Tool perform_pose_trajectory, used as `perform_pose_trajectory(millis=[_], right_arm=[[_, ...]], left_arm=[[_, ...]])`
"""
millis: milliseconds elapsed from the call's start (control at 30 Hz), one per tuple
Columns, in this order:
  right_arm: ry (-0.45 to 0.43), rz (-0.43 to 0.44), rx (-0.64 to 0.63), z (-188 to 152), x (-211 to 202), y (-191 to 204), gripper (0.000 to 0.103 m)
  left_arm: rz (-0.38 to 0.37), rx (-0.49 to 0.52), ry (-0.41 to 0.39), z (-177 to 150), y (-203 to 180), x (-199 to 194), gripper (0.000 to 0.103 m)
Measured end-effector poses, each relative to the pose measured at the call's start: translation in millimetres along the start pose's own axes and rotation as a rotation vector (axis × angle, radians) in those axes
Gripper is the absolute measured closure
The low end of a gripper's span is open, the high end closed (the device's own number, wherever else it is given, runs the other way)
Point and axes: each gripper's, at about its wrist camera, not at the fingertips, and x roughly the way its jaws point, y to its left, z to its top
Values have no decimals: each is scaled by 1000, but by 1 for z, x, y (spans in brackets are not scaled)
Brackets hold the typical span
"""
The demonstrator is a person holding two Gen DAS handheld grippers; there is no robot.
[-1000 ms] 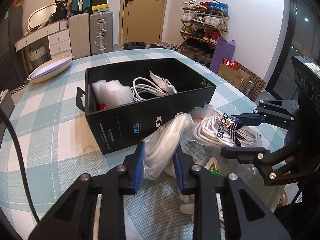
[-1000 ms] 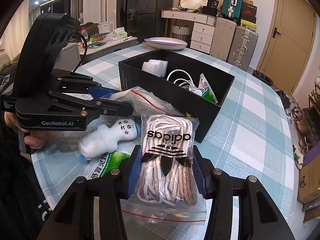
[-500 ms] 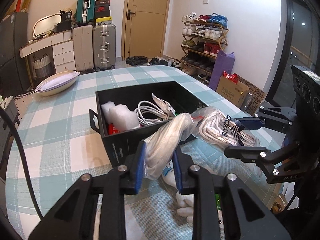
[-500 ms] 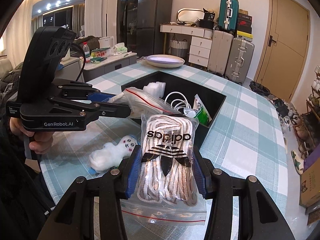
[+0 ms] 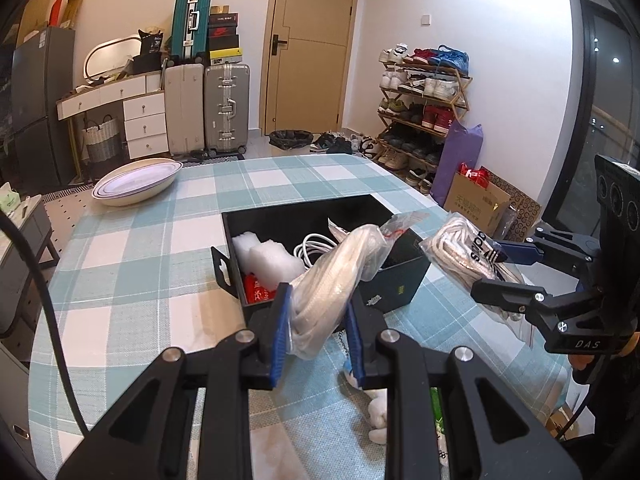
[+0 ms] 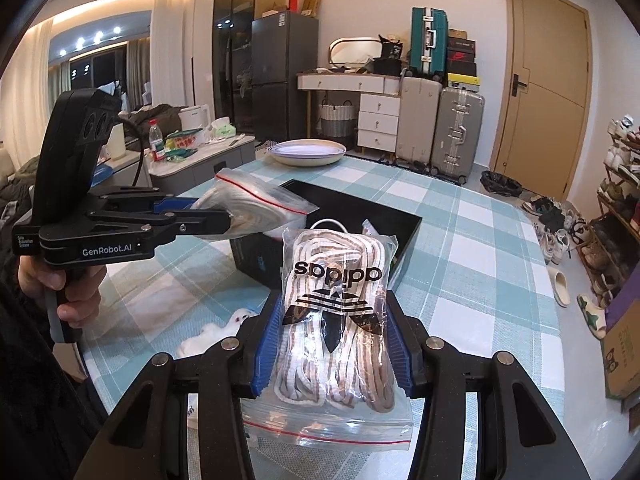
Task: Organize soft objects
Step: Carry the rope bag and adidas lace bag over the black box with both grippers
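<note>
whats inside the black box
Inside the black box: white foam, a coiled white cable and a red packet. The held bag covers the rest.

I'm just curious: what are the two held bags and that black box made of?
Both bags look like clear glossy plastic, glinting, with red zip strips, holding woven cord. The black box seems matte printed cardboard, though that is less certain.

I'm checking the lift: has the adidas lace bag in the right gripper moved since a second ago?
Yes. The adidas lace bag, clamped in the right gripper, has risen: the black box and the table now sit lower and farther beneath it.
</note>
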Motion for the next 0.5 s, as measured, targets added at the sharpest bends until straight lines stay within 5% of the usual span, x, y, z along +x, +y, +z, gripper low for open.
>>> perform_pose_trajectory(millis=[500], right_arm=[[-24,-30,96,17,13,-4,55]], left_arm=[[63,-26,-27,17,14,7,80]])
